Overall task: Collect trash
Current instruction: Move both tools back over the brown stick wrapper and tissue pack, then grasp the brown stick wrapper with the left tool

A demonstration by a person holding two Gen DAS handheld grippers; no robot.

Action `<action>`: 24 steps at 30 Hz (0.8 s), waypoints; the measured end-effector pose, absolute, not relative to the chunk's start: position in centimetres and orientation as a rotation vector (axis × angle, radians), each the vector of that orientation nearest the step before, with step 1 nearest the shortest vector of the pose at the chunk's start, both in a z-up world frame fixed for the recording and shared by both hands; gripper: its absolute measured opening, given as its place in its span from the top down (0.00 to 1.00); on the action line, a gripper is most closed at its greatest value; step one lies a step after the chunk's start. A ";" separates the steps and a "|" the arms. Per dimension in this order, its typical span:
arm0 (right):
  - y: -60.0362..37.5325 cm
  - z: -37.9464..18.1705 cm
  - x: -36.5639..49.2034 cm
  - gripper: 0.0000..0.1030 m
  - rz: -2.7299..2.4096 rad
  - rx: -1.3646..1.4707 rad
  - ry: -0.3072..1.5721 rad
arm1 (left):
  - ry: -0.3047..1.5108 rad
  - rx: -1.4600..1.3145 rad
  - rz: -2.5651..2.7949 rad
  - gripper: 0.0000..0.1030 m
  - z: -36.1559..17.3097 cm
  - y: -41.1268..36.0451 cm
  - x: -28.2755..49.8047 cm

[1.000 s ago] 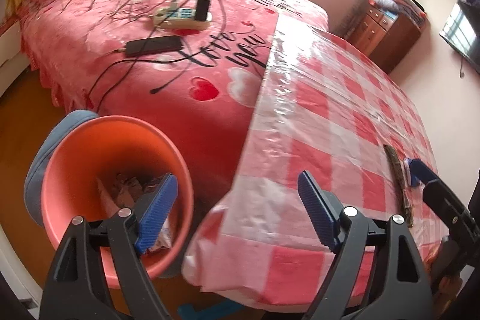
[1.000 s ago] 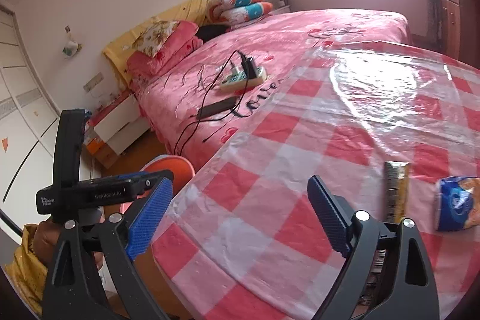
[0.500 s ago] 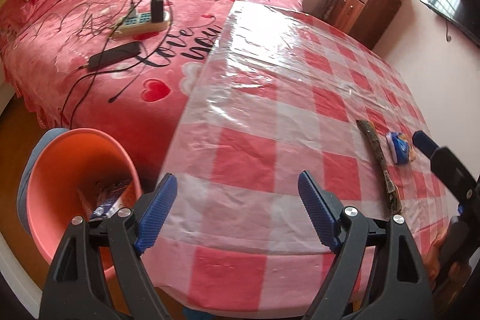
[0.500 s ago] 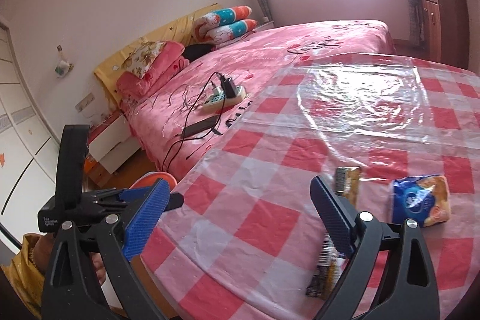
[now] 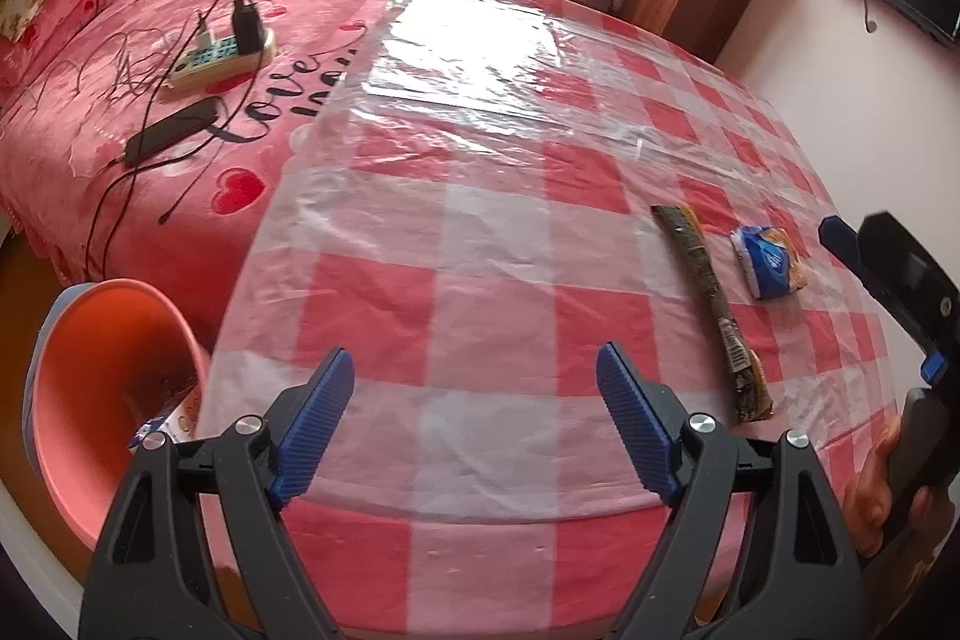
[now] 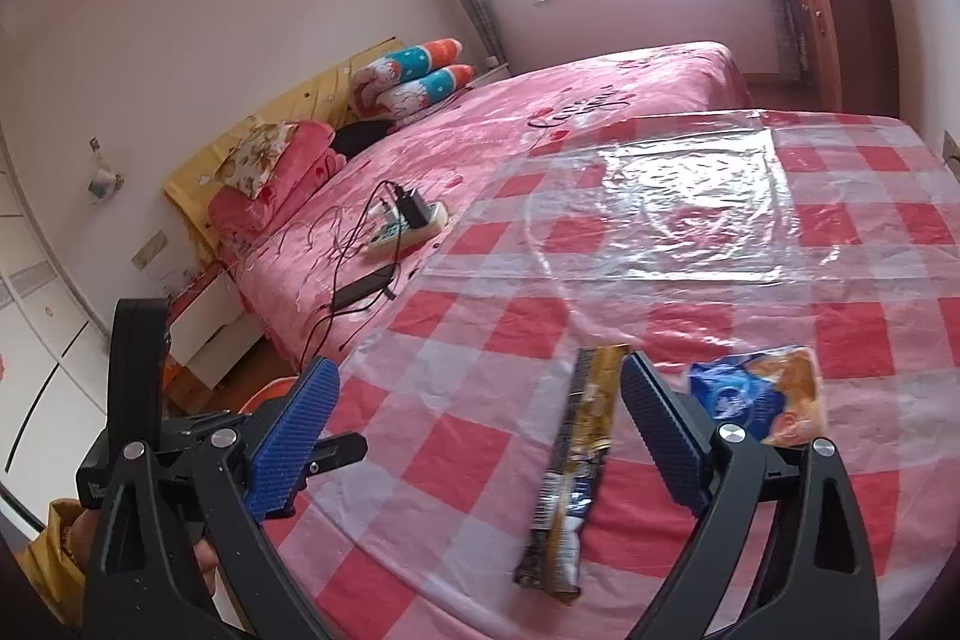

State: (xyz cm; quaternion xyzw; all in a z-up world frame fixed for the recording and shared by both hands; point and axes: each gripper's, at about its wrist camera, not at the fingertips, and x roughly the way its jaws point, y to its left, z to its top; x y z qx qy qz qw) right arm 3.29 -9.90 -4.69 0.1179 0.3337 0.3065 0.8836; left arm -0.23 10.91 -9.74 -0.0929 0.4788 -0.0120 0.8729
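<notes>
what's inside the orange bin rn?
Orange bin, left wrist view: a few wrappers at the bottom. The checkered tablecloth edge and left gripper cover the rest.

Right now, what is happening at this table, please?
A person is clearing trash from a checked table with a gripper in each hand. Both the left gripper and the right gripper are open and hold nothing. A long wrapper and a blue snack packet lie on the cloth. An orange bin with some trash stands beside the table.
</notes>
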 end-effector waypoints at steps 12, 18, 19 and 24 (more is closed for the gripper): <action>-15.6 -5.2 5.0 0.09 0.511 0.335 0.692 | 1.025 -0.166 -0.102 0.19 -9.9 6.8 0.3; -19.5 -6.2 6.4 0.09 0.410 0.382 0.726 | 1.040 -0.163 -0.171 0.19 -9.9 4.3 0.0; -19.9 -6.3 6.5 0.09 0.400 0.389 0.731 | 1.042 -0.164 -0.181 0.19 -9.9 4.0 0.0; -21.9 -7.1 7.2 0.09 0.360 0.408 0.749 | 1.059 -0.139 -0.245 0.19 -10.2 1.2 0.2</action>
